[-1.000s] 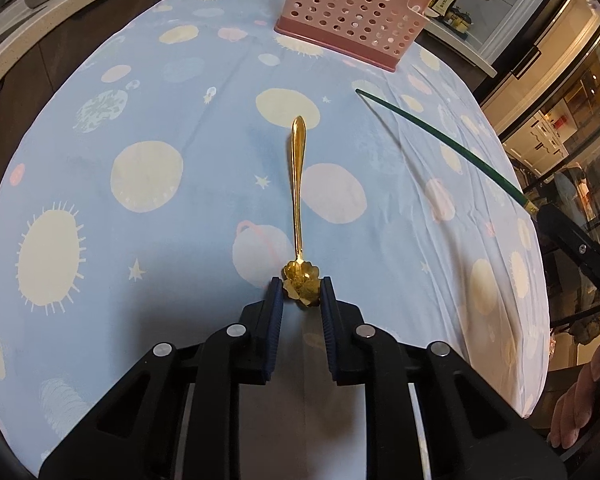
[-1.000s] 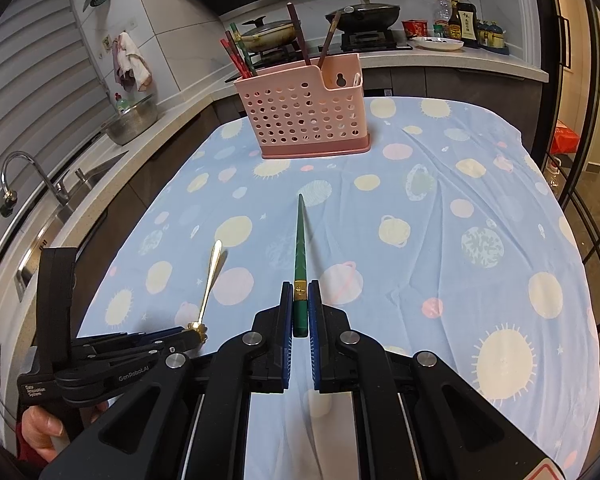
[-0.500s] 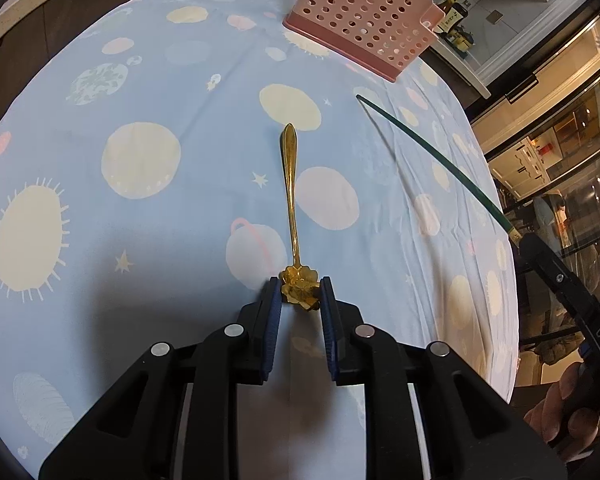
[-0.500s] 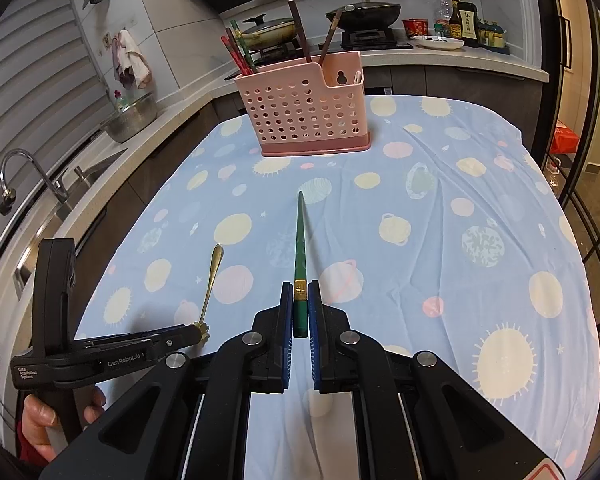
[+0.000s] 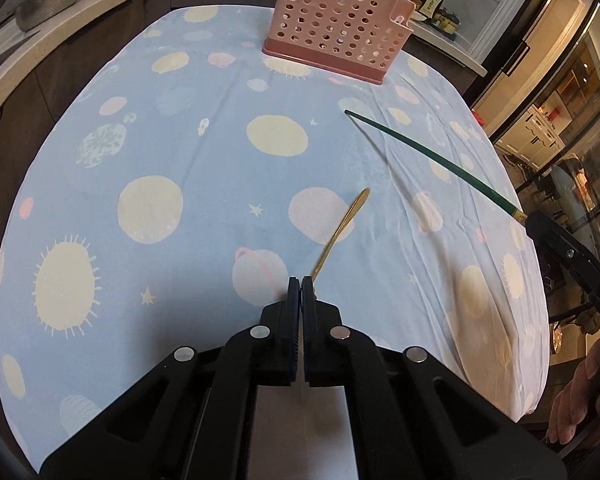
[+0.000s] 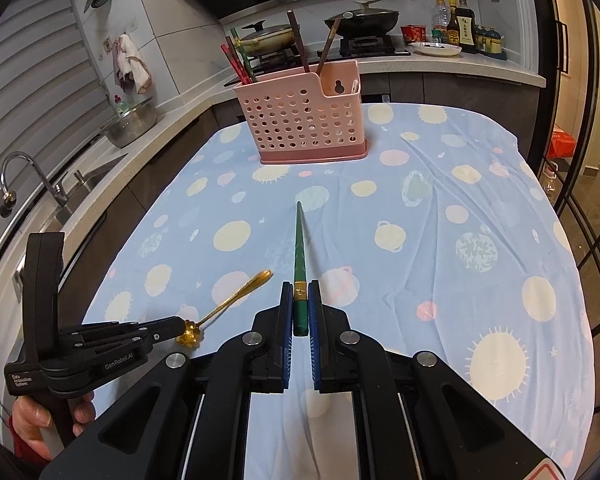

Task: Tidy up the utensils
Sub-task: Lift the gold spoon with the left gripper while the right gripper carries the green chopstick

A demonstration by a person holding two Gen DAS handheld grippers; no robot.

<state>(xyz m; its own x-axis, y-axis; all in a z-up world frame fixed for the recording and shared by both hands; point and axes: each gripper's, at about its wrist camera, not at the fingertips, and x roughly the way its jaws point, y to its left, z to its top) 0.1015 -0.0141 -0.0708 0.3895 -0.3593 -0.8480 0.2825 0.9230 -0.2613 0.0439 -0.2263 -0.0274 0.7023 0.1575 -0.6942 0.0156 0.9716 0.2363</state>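
Gripped a green chopstick (image 6: 300, 248) by its thick end in the right tool (image 6: 300, 286), blue pads pressed on both sides. Pointed the chopstick's thin tip toward the pink utensil basket (image 6: 300, 120) and held it above the surface (image 6: 460, 200), with its shadow cast on the cloth in the left wrist view.

Had just been closing the jaws of the left tool (image 5: 301, 280), down to a bare slit with nothing visible in it. Found the gold spoon (image 5: 340, 232) with its stem coming out from under the tip of that tool's right-hand finger and slanting away to the right, somewhat blurred. From the right wrist view, saw the spoon's flower-shaped bowl right at the tool's tip, with the handle angled off toward the chopstick and well short of it. Could not tell whether the pads pinched an edge of the bowl or merely touched it.

Stood the basket upright at the far end of the spotted blue cloth, well apart from both tools. Noted several dark and red chopsticks (image 6: 240, 60) poking out of its left compartment and two more sticks from the middle.

Glimpsed a hand (image 6: 32, 420) wrapped round the left tool's grip, low at the left edge.
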